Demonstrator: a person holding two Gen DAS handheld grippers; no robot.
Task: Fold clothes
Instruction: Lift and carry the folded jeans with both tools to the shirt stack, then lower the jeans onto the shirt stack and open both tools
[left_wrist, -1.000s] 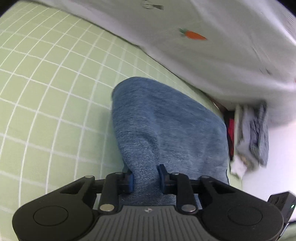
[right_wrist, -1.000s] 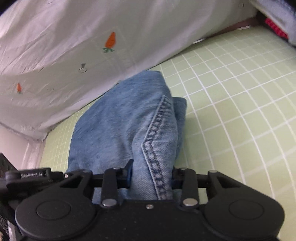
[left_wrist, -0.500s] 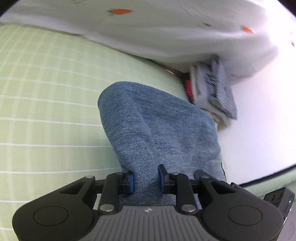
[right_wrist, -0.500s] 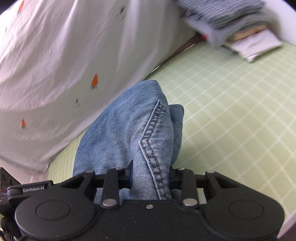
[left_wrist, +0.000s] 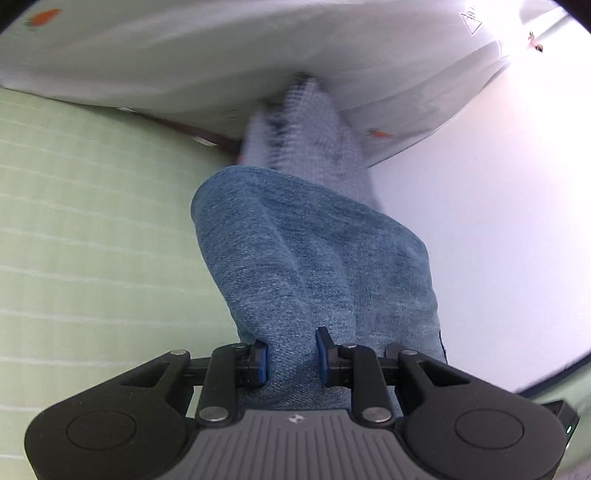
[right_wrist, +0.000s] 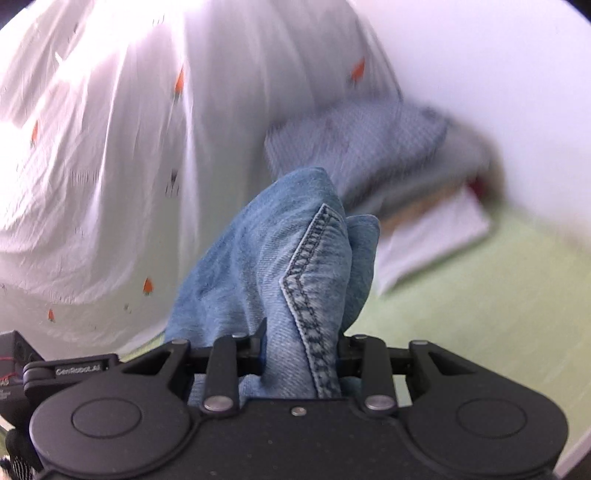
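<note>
I hold folded blue jeans (left_wrist: 314, 258) between both grippers, lifted above the green checked bed sheet (left_wrist: 92, 240). My left gripper (left_wrist: 291, 356) is shut on one side of the denim. My right gripper (right_wrist: 300, 354) is shut on the other side of the jeans (right_wrist: 280, 258), where a stitched seam runs down. The cloth hides both pairs of fingertips.
A stack of folded clothes (right_wrist: 369, 147) with a blue-grey knit on top lies ahead by the white wall; it also shows in the left wrist view (left_wrist: 314, 129). A white quilt with carrot print (right_wrist: 110, 147) lies to the left. The green sheet (right_wrist: 480, 295) lies to the right.
Both grippers have swung with the jeans toward the stack of folded clothes by the wall, which is now straight ahead and much closer. Both stay shut on the denim.
</note>
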